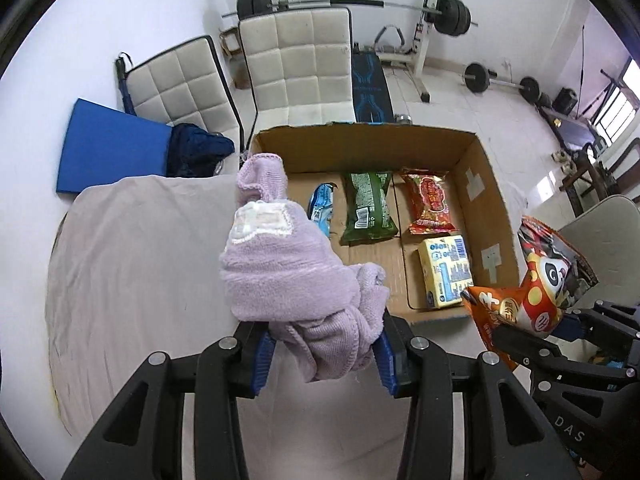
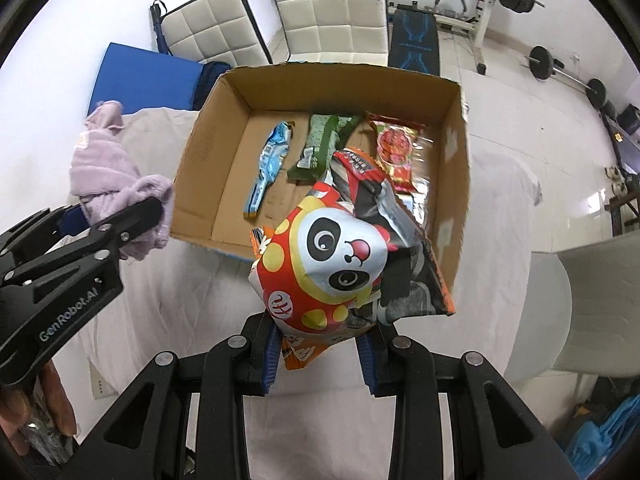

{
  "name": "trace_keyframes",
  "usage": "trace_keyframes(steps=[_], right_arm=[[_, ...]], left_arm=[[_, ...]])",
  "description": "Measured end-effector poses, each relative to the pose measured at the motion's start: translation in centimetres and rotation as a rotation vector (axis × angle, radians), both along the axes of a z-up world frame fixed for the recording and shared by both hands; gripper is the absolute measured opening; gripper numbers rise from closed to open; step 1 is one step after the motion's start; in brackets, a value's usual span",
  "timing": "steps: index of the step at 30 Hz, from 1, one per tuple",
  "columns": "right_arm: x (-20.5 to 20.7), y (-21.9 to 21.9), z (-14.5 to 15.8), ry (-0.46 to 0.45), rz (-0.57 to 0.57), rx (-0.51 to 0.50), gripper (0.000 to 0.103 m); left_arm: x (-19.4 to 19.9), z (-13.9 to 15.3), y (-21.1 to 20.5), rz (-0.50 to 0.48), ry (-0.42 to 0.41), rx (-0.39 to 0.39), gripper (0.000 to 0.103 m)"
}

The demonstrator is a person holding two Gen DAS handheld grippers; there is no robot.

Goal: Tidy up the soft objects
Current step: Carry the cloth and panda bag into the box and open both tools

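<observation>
My left gripper [image 1: 324,354] is shut on a lilac knitted cloth [image 1: 288,264] and holds it above the cloth-covered table, left of the open cardboard box [image 1: 492,216]. The cloth also shows in the right wrist view [image 2: 108,176]. My right gripper [image 2: 320,356] is shut on a panda snack bag [image 2: 340,264] and holds it over the box's [image 2: 208,128] near edge. In the box lie a blue packet [image 1: 322,206], a green packet [image 1: 368,208], a red packet [image 1: 432,204] and a yellow pack [image 1: 446,270].
A pale sheet [image 1: 140,264] covers the table. Two white padded chairs [image 1: 300,68] stand behind the box, with a blue mat [image 1: 112,152] and a dark bundle [image 1: 200,152] on the left. Weight racks and barbells [image 1: 452,14] stand at the back.
</observation>
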State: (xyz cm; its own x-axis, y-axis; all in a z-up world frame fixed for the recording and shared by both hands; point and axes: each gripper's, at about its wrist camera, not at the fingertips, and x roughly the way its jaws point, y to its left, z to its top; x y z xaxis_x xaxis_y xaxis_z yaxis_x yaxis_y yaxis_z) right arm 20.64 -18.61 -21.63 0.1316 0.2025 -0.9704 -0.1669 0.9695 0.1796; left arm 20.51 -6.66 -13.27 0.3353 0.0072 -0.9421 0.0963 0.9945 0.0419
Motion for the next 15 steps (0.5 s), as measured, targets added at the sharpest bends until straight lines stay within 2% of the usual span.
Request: trace_keyframes(steps=[7,15], right_arm=[[4.7,2.2,-4.0,0.087,0.057,-0.009,0.035],[7.6,4.3,-9.7,0.21,0.123,-0.013,0.035]], left_arm=[[5.6,-4.7,0.6,0.0,0.136,-0.013,0.039],[10.4,-12.1,1.0,0.001,0.364,-0.075,0.04]])
